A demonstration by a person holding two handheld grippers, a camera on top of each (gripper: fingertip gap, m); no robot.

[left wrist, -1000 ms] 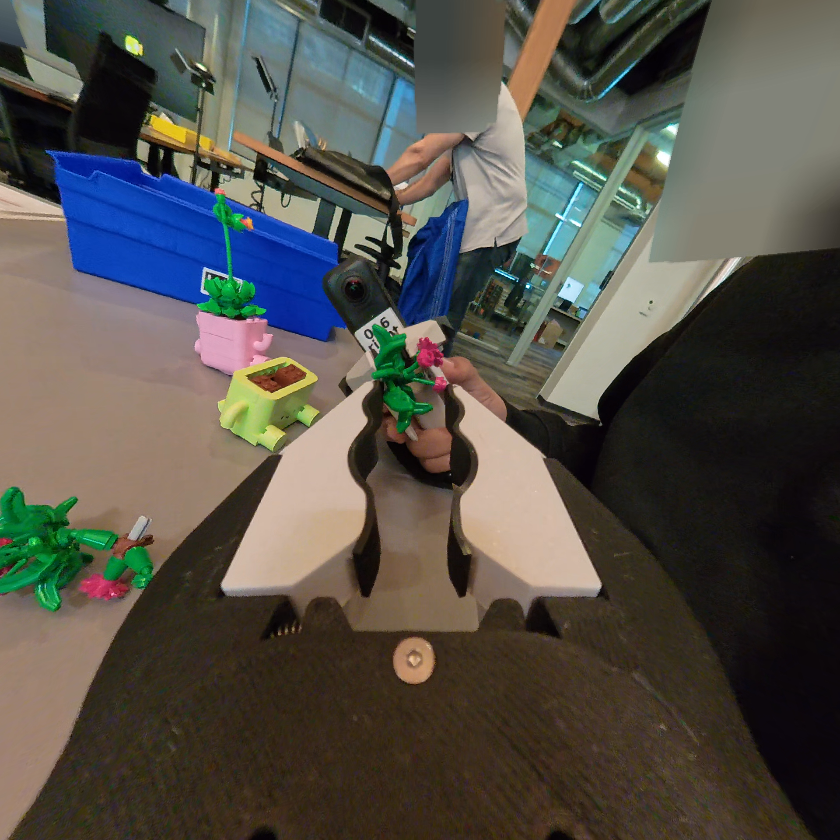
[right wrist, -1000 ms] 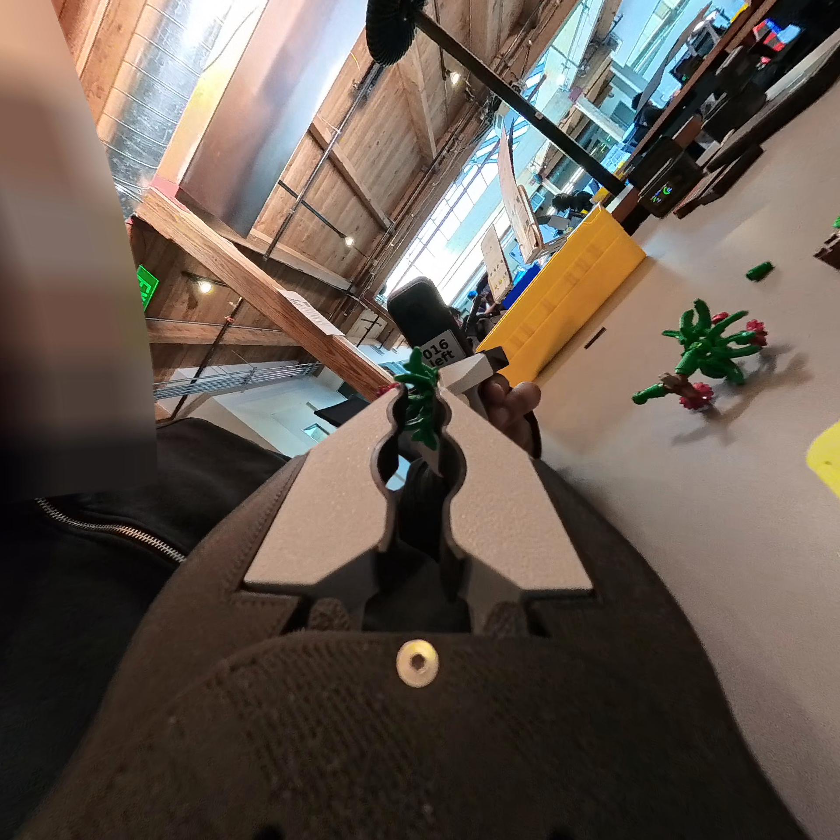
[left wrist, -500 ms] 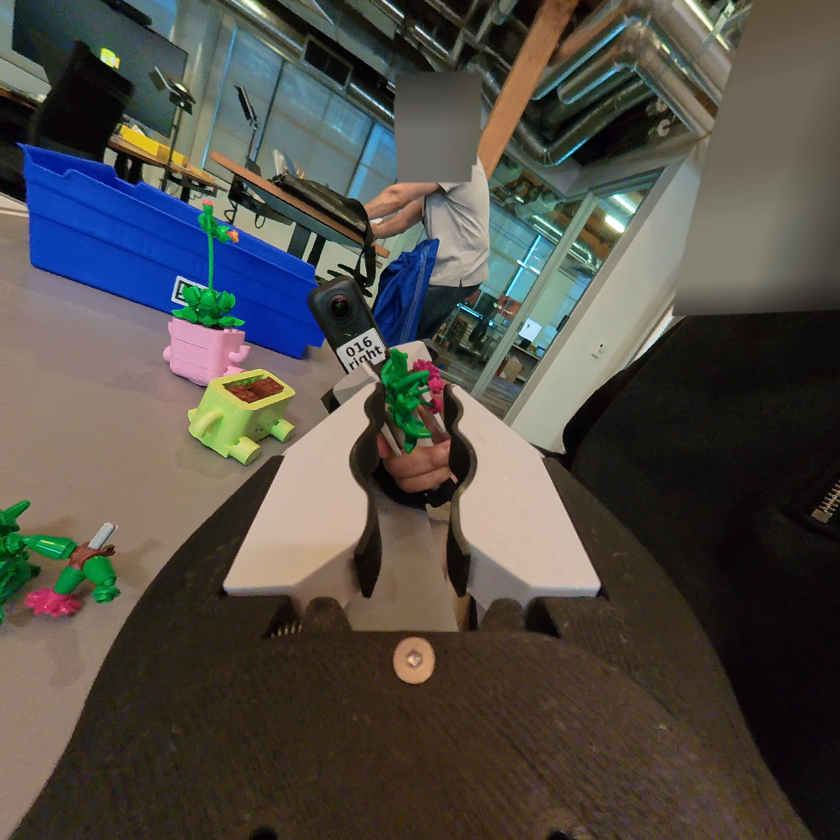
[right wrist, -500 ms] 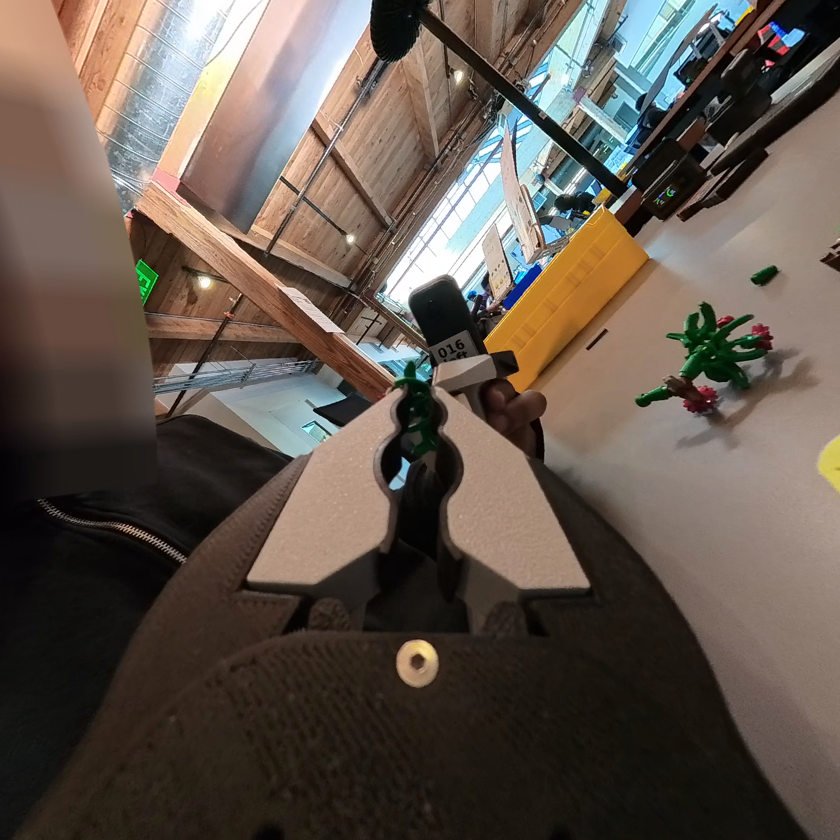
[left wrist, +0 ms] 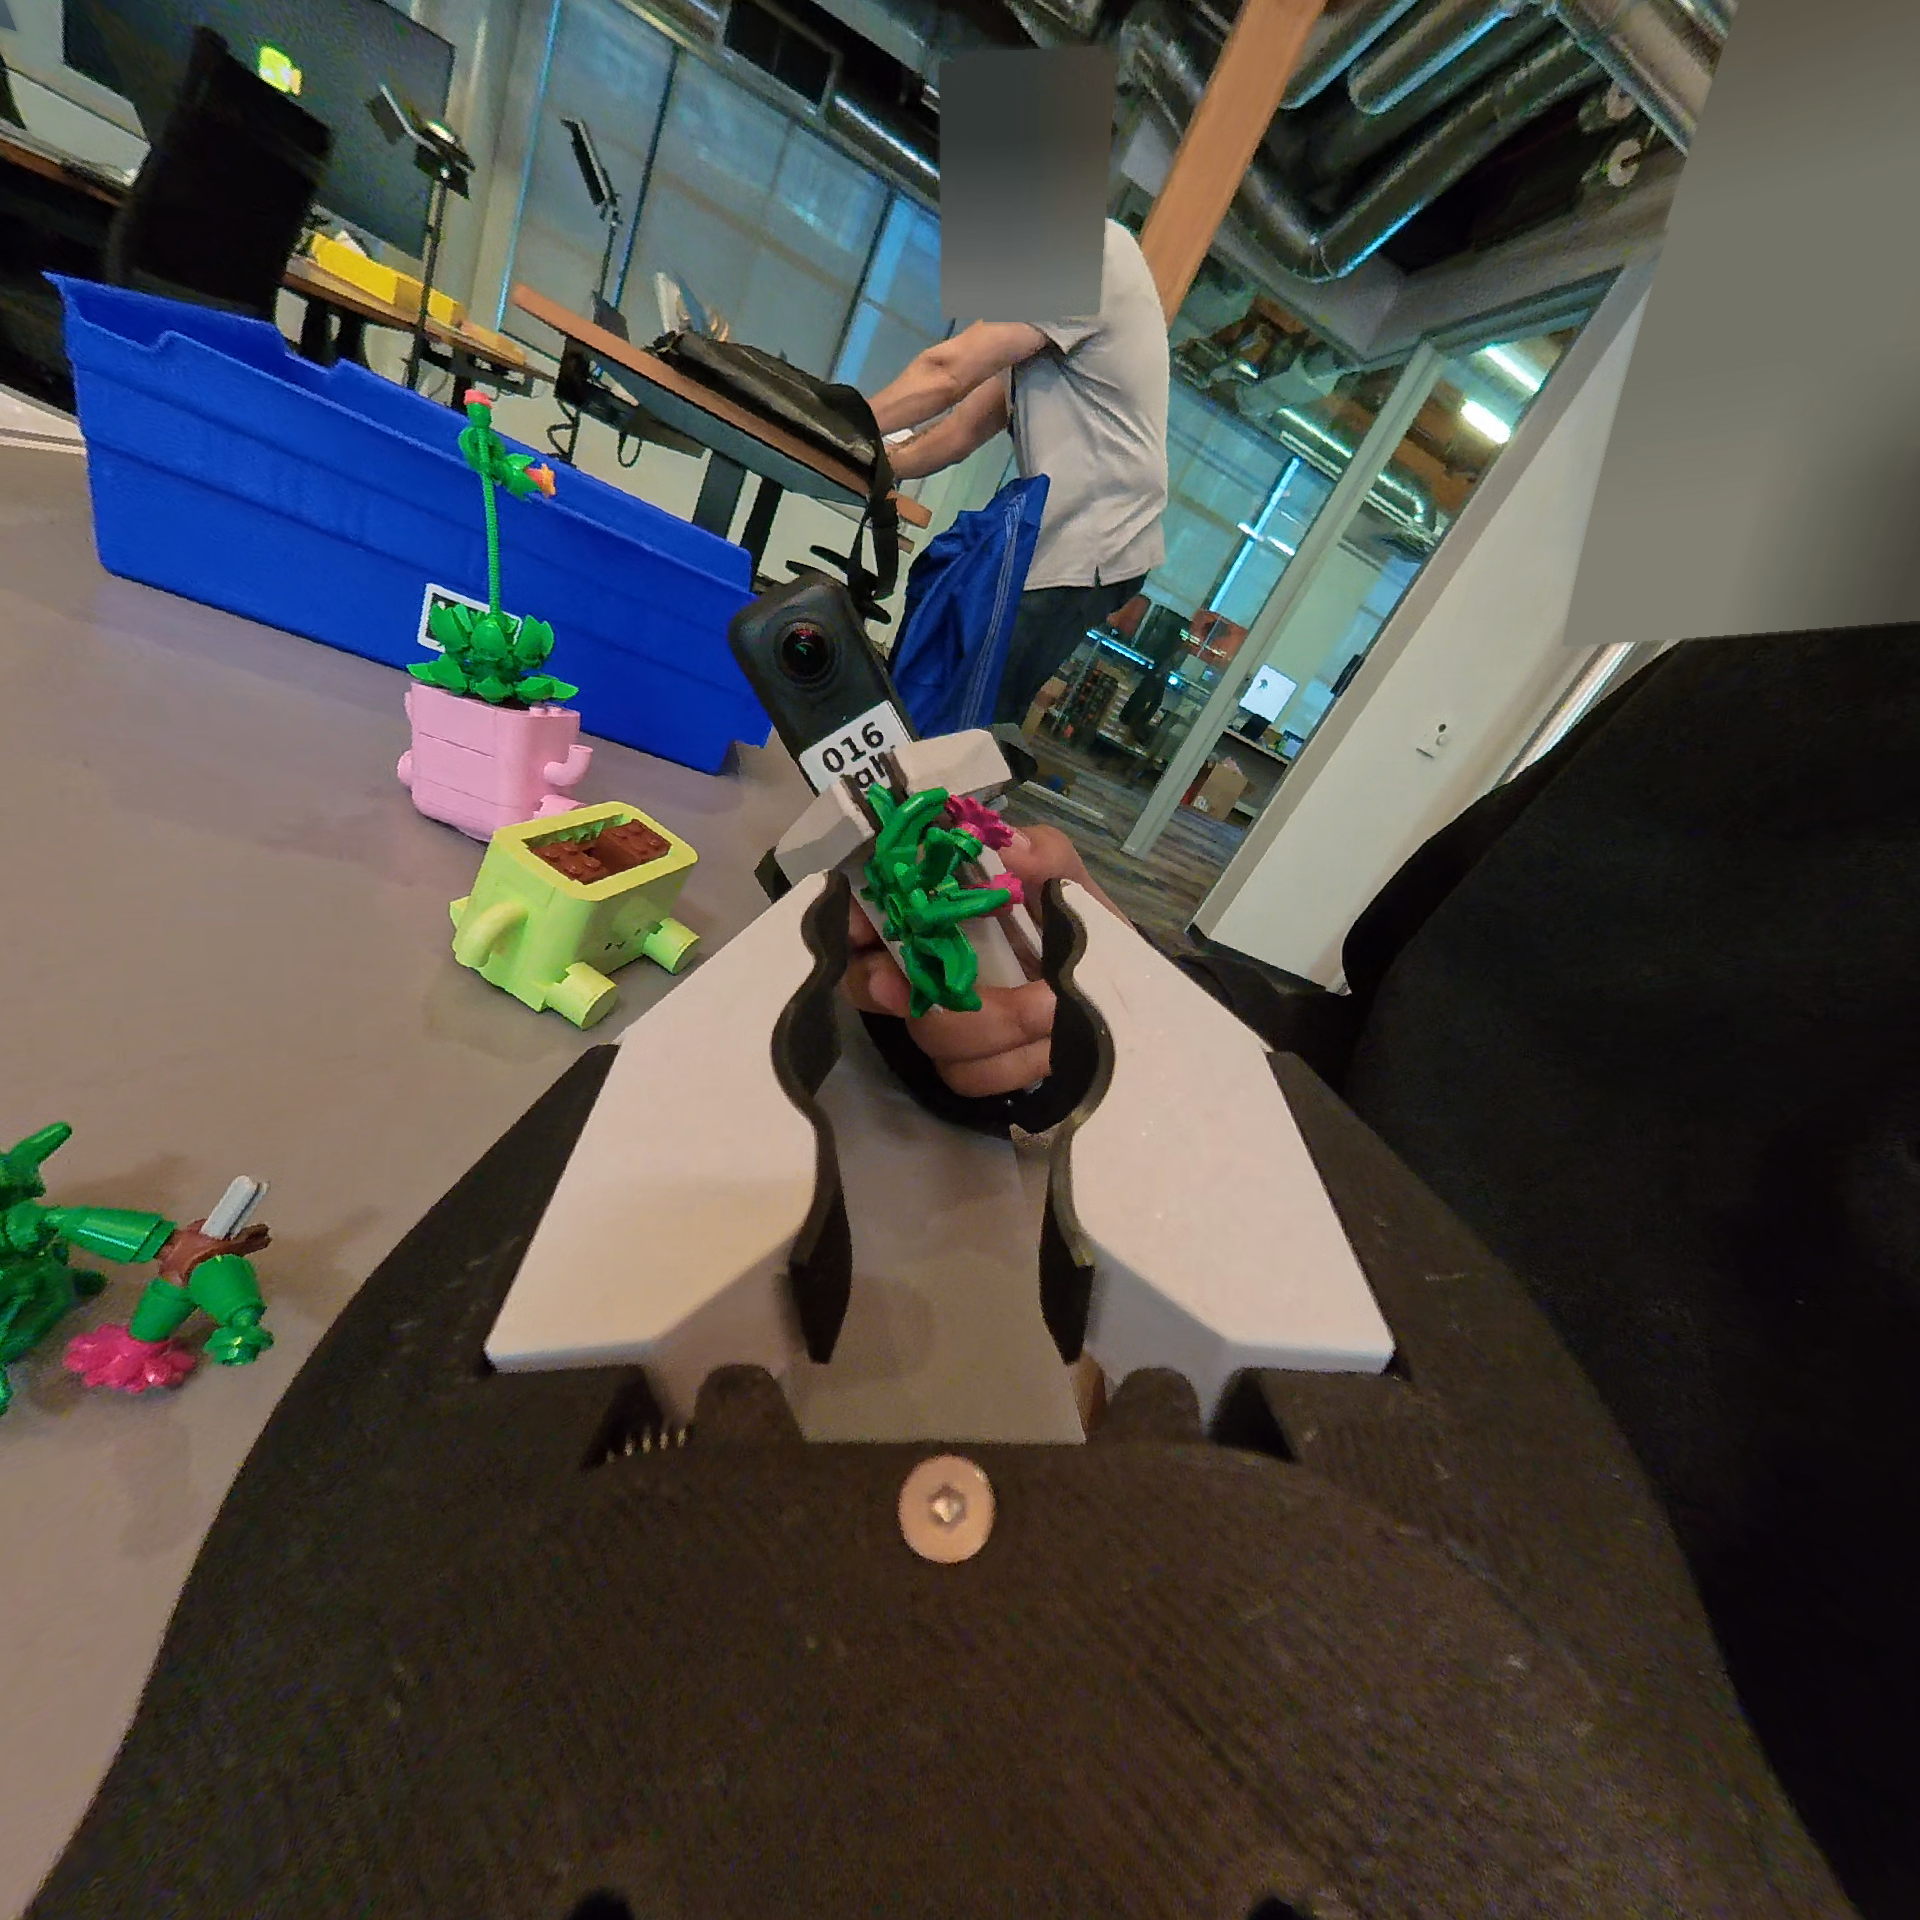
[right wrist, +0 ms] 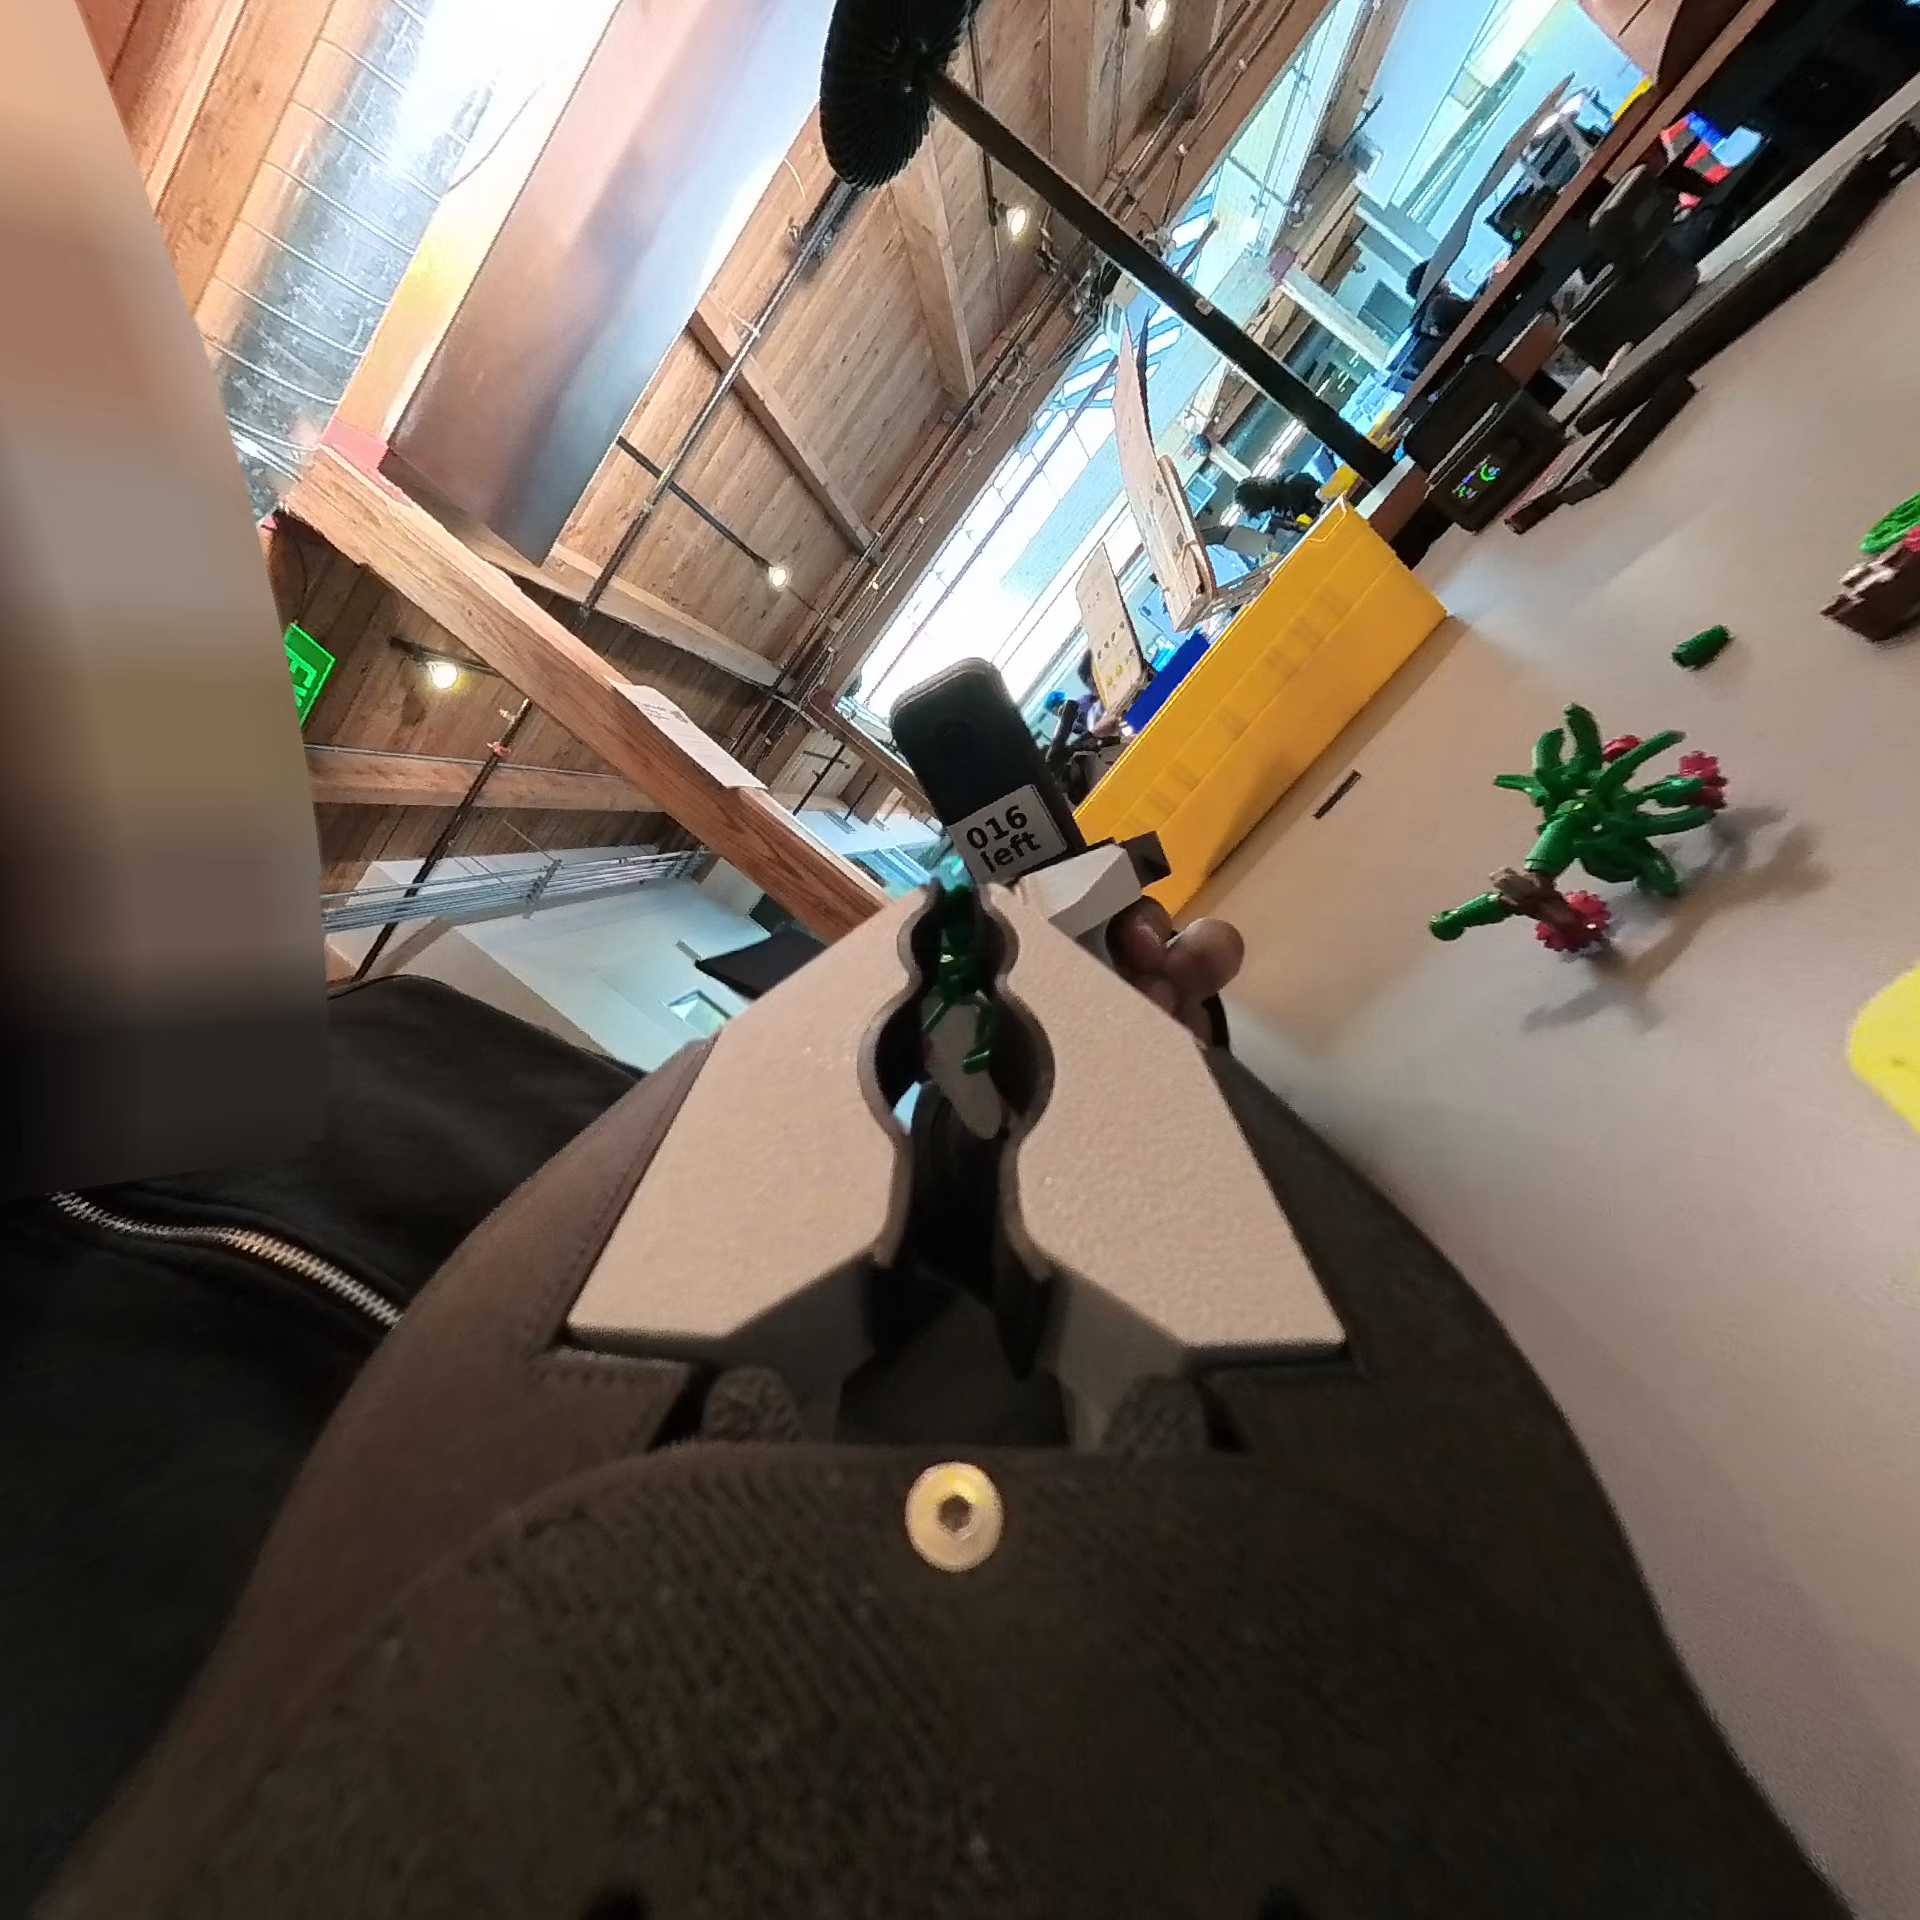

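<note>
My two grippers face each other above a grey table (left wrist: 208,935). My right gripper (right wrist: 956,904) is shut on a small green toy plant (right wrist: 954,961) with a white stem. In the left wrist view the same plant (left wrist: 920,914), with pink flowers, sticks out from the right gripper's grey fingers (left wrist: 951,764). My left gripper (left wrist: 940,899) is open, its tips either side of the plant's leaves and not pressing on them. The left gripper's grey fingers (right wrist: 1091,883) show just beyond the plant in the right wrist view. A hand (left wrist: 987,1049) grips the right tool.
A pink pot with a tall green stem (left wrist: 483,748), a lime pot with brown bricks (left wrist: 582,914) and a blue bin (left wrist: 364,520) stand on the table. A loose green plant with pink flowers (left wrist: 156,1288) (right wrist: 1590,831) lies flat. A yellow bin (right wrist: 1278,707) stands behind. A person (left wrist: 1081,416) stands at a desk. My two grippers' fingertips are within a few centimetres of each other.
The left jaws stand slightly wider than a second ago. The plant has tilted a little between them. The right gripper keeps its hold, and both tools have shifted slightly.
</note>
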